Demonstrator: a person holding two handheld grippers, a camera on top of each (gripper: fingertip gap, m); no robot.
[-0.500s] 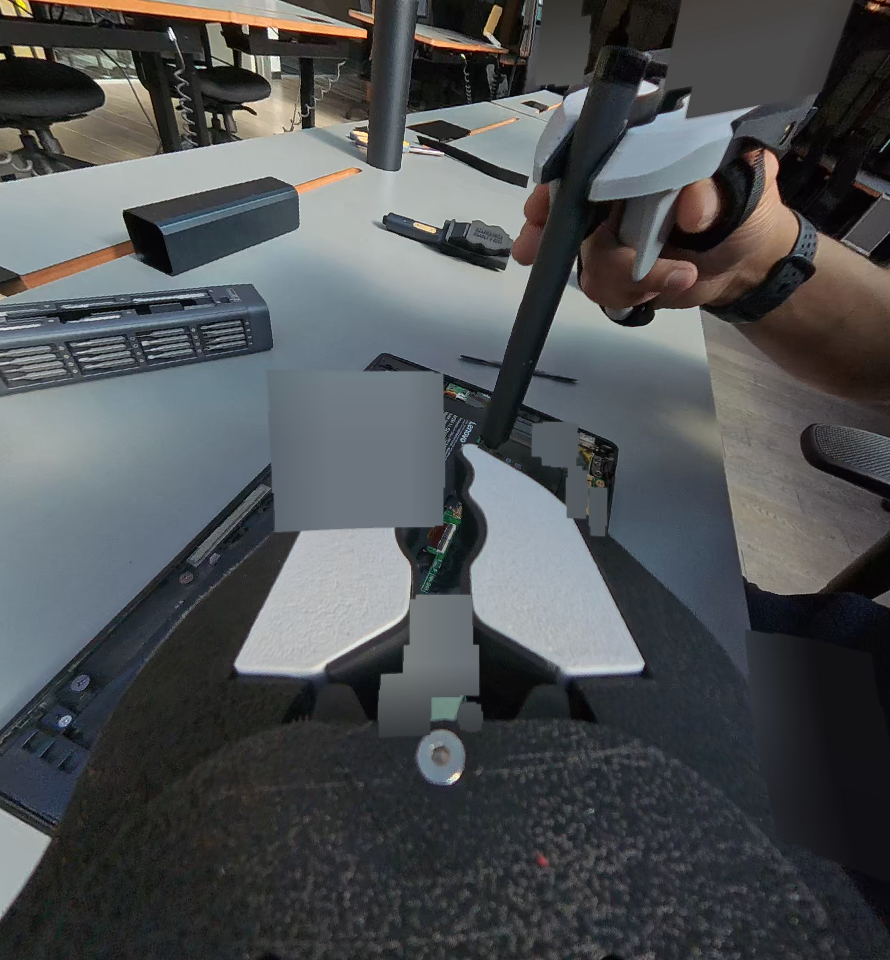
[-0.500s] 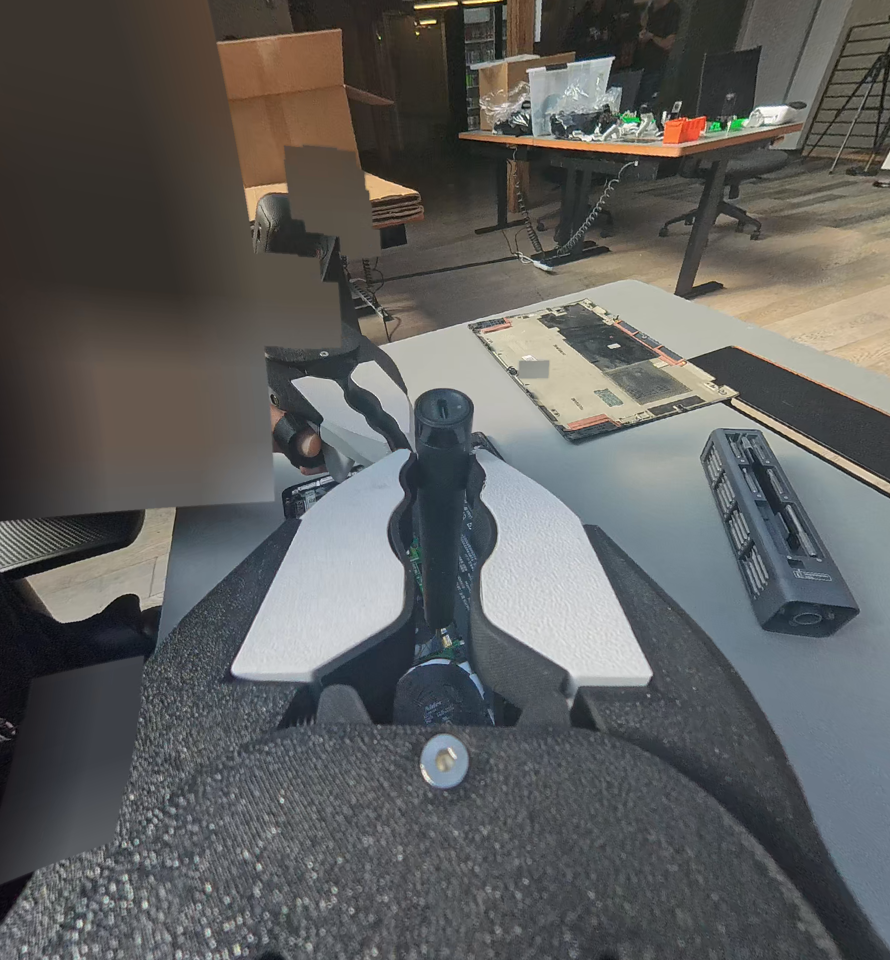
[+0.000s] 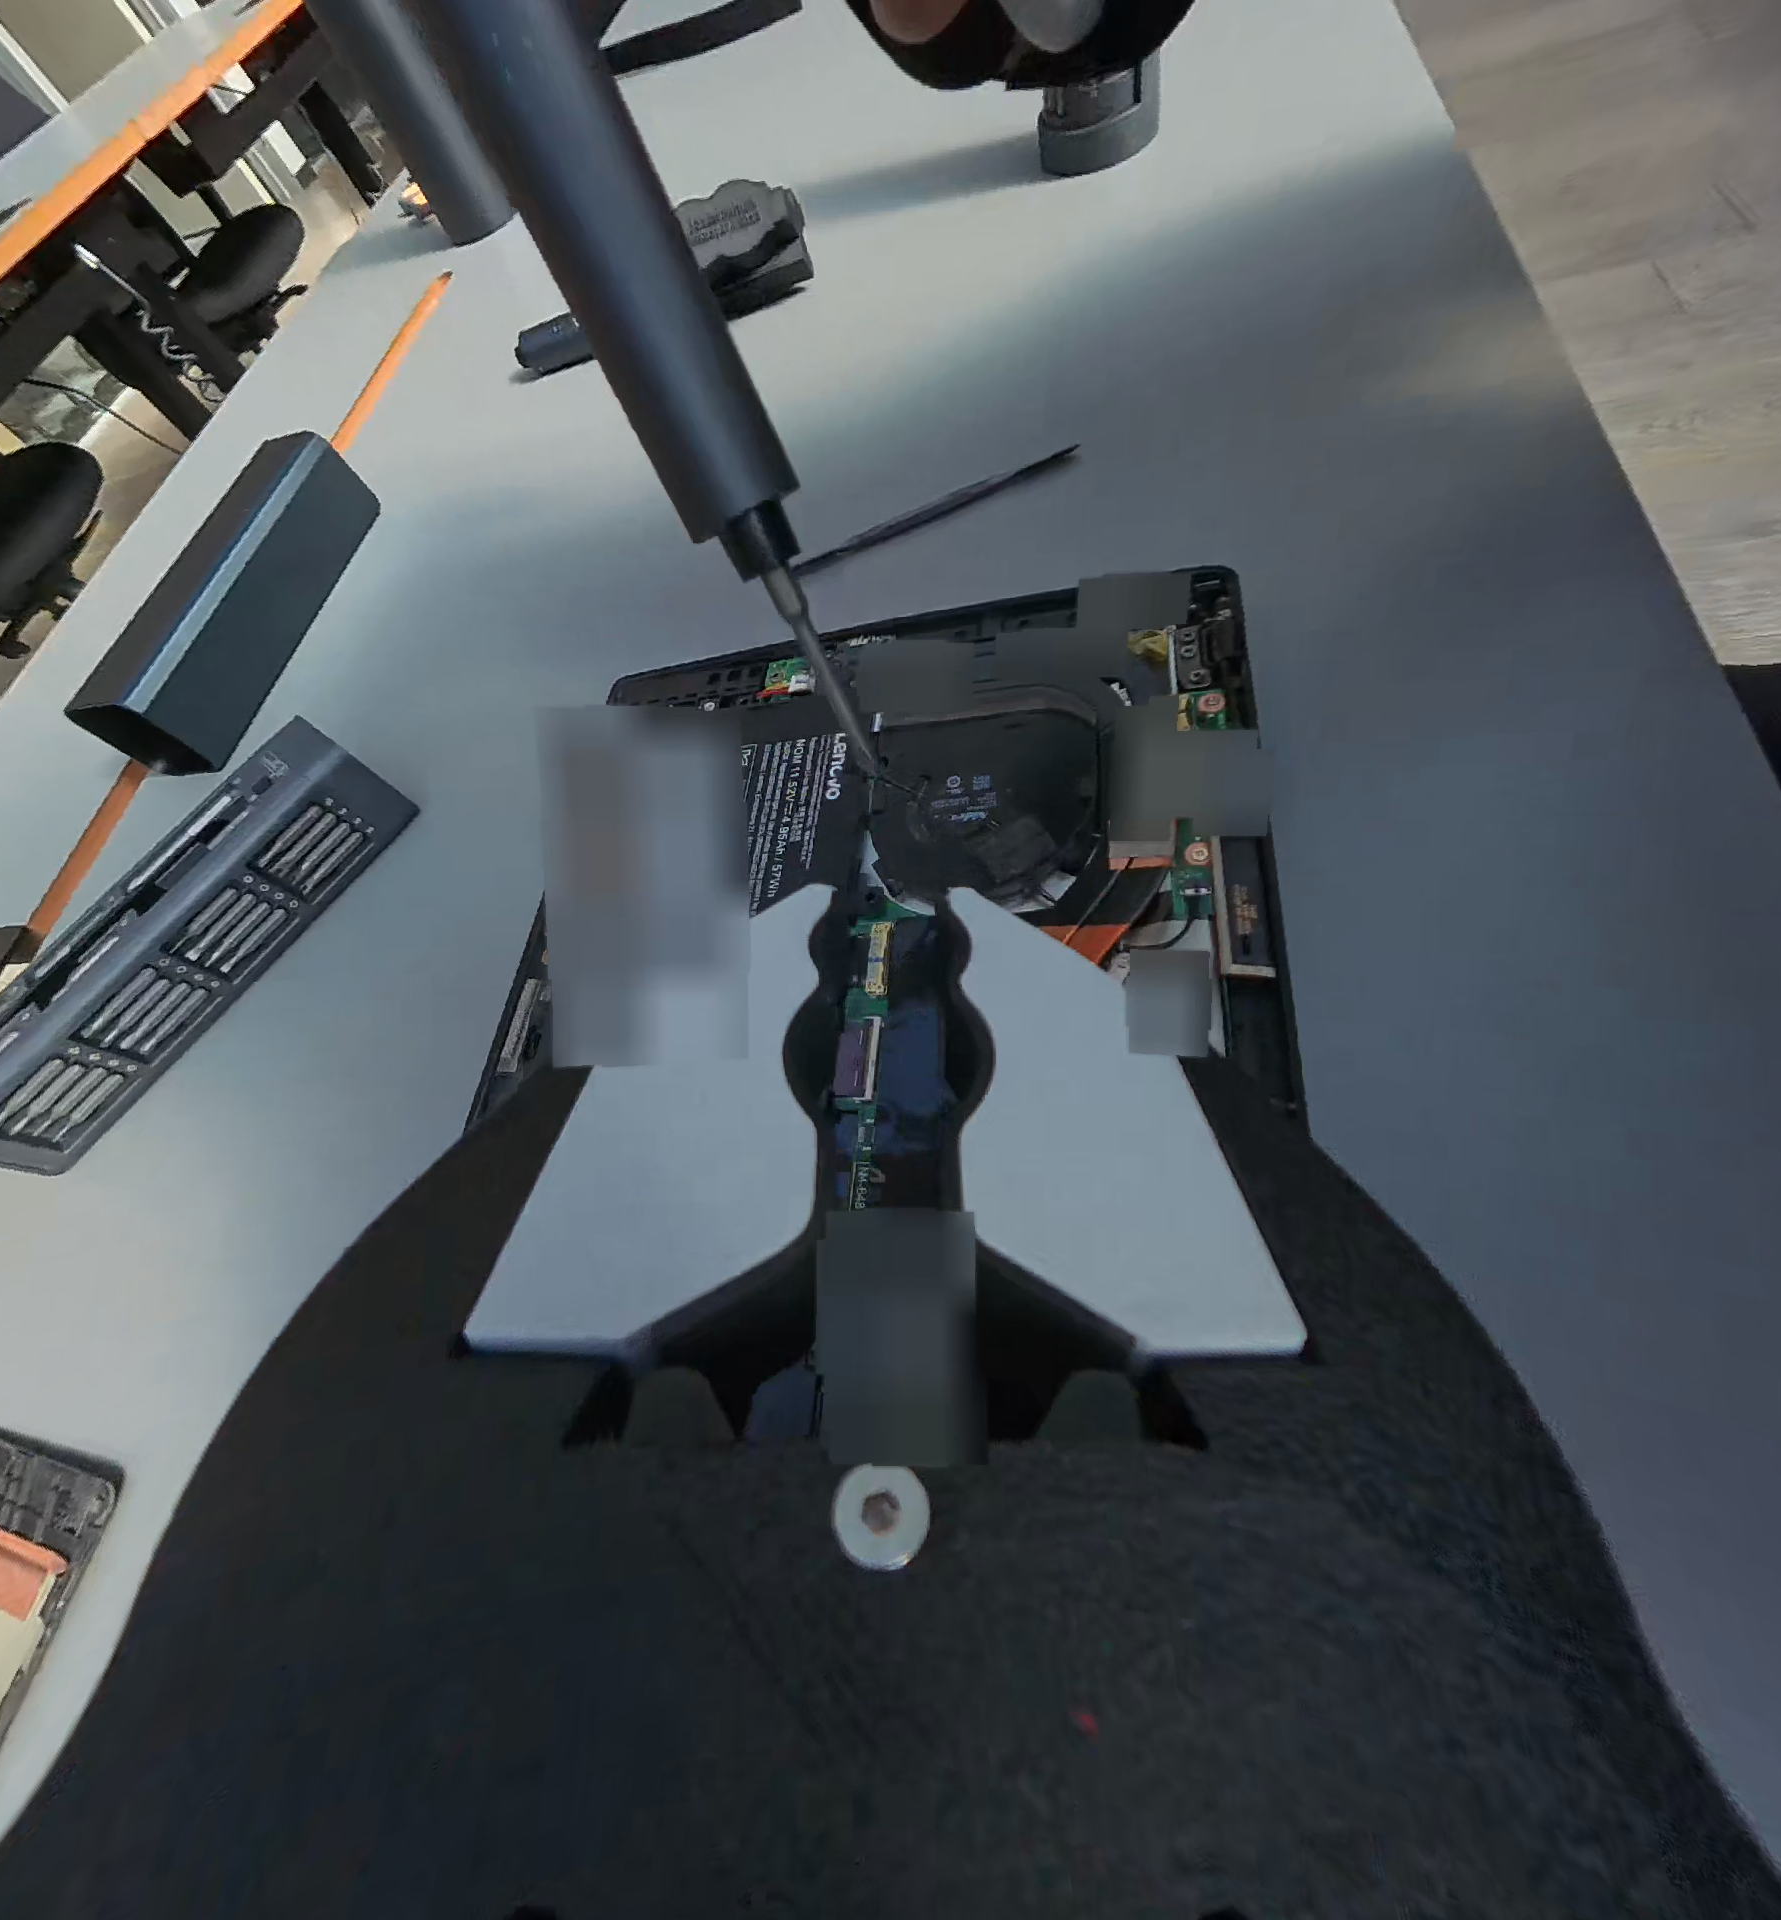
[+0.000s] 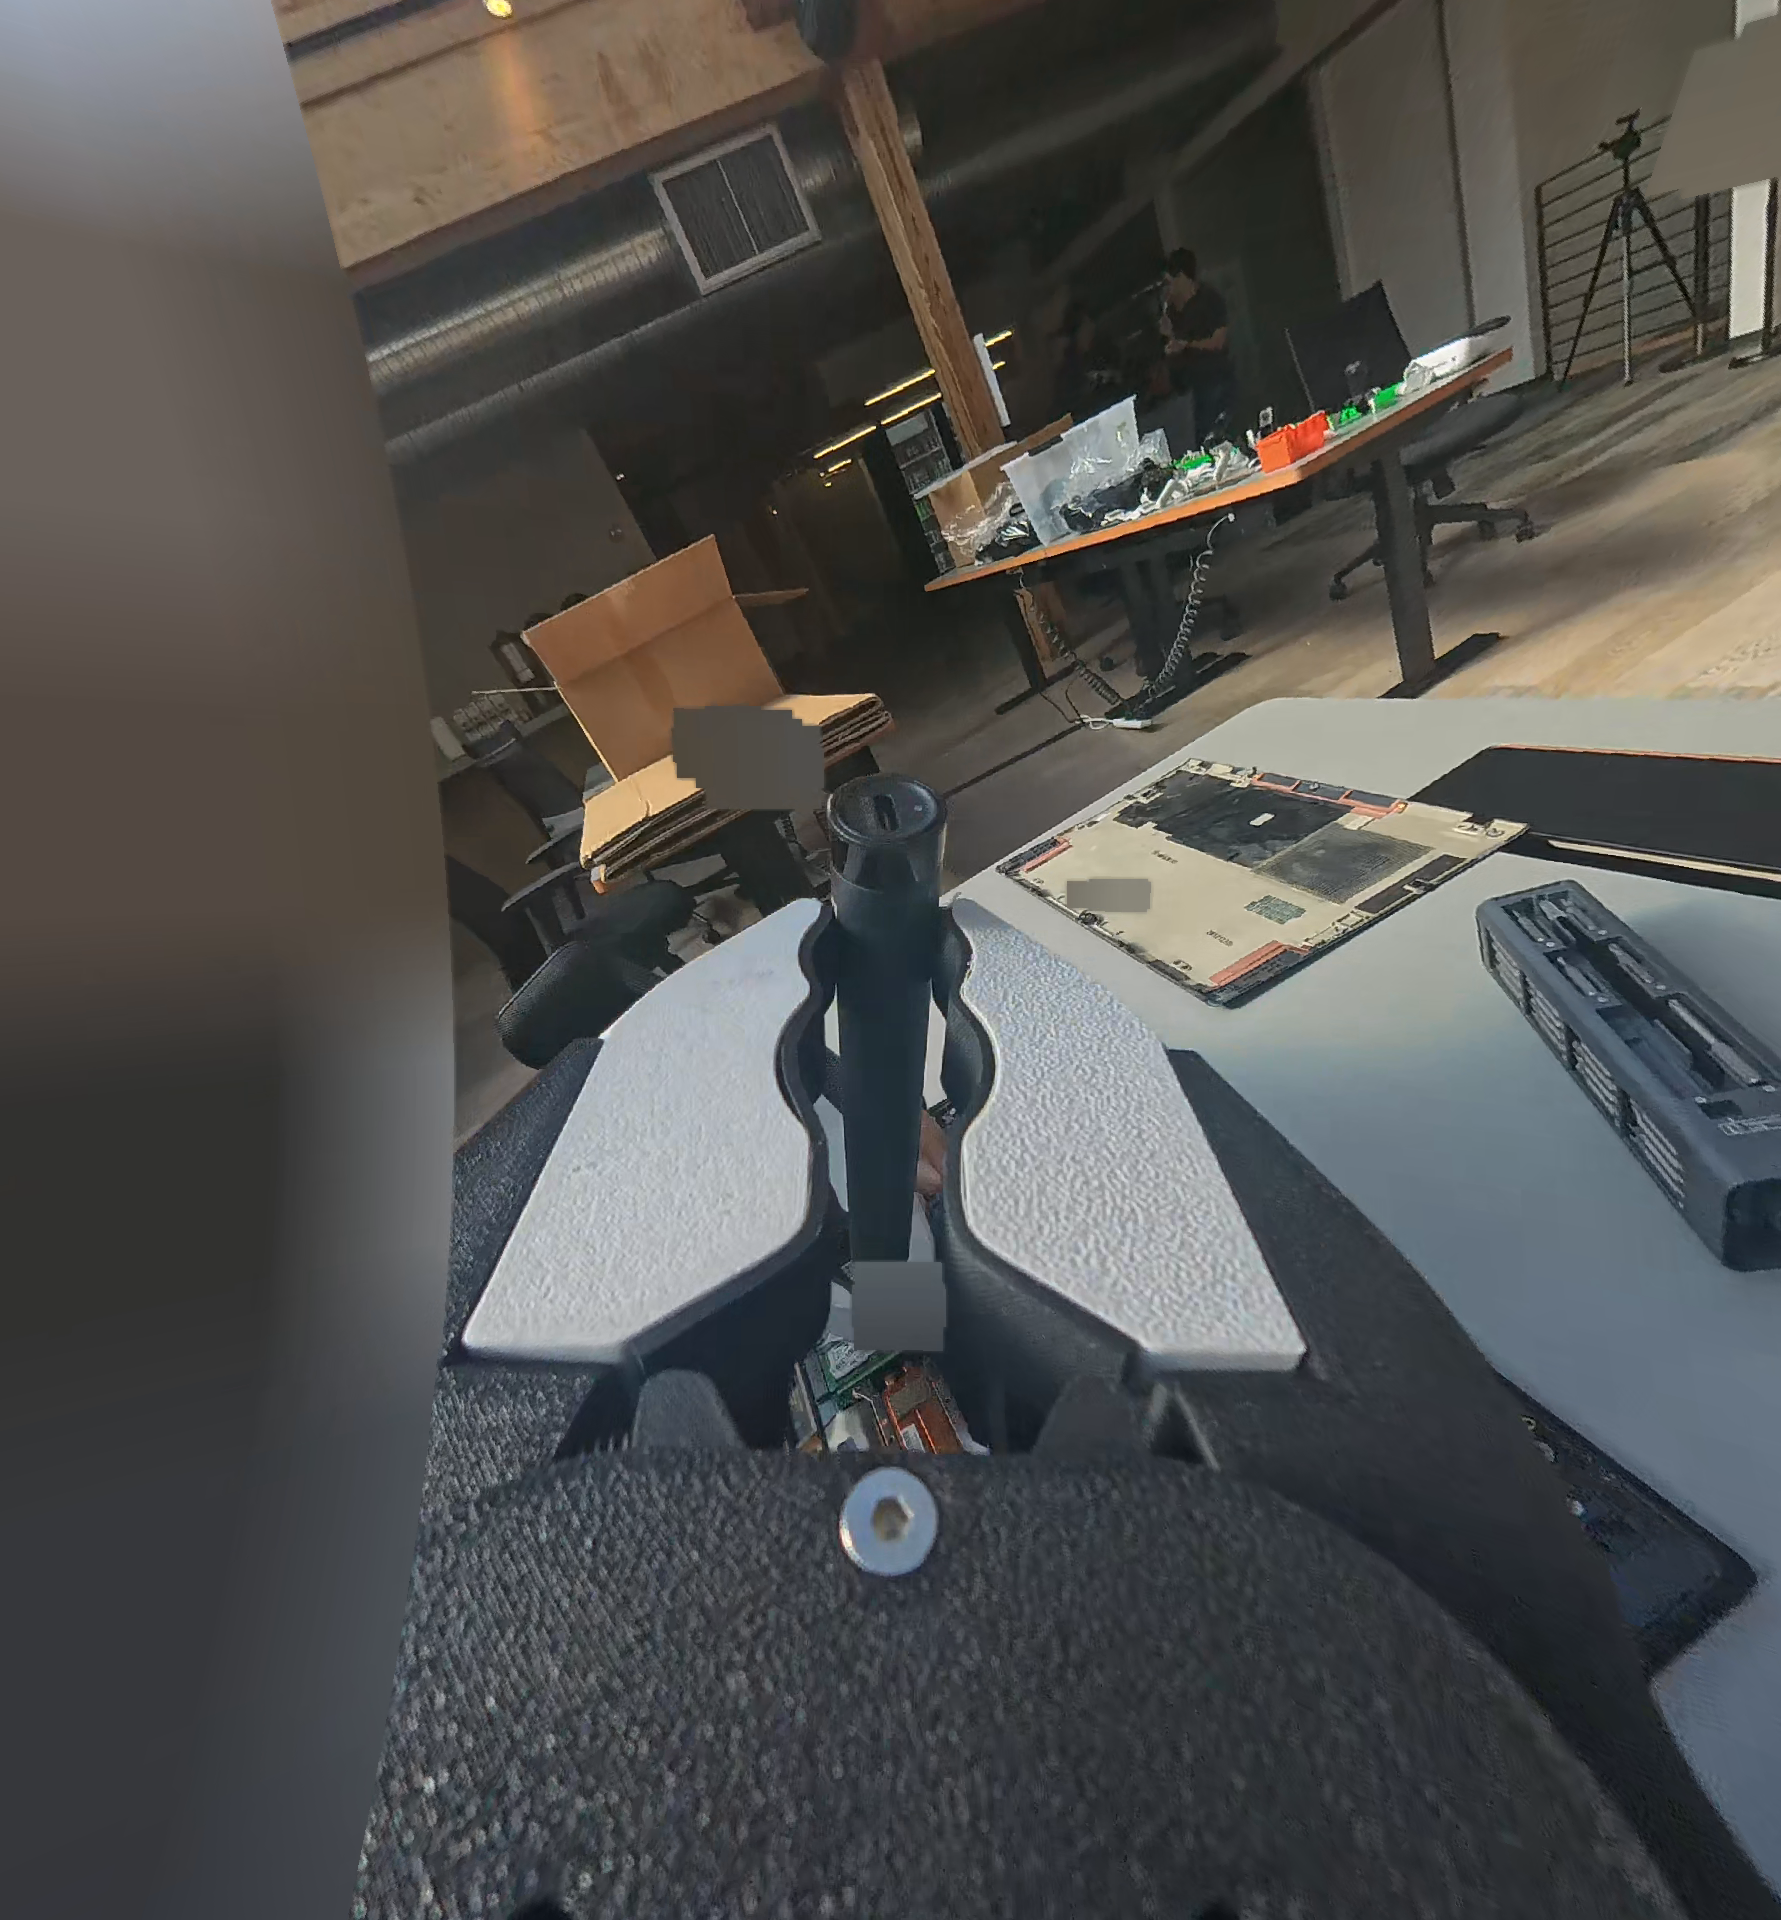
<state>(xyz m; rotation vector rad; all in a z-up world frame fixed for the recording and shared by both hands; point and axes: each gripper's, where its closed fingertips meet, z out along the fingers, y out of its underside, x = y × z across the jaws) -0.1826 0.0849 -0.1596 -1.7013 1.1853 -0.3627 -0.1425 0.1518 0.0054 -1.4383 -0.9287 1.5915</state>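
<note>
1. The right claw is closed on a dark screwdriver, gripping its handle below the cap.
2. In the left wrist view the screwdriver slants down, and its thin tip touches the rim of the round black fan inside the opened laptop.
3. The left claw is narrow and empty, hovering over the laptop's circuit board just short of the fan.
4. Since half a second ago the left claw has lifted back, so the tip and fan, hidden before, now show.
5. On the table lie a bit case, its dark sleeve and a thin black stick; the laptop's removed cover lies apart.
</note>
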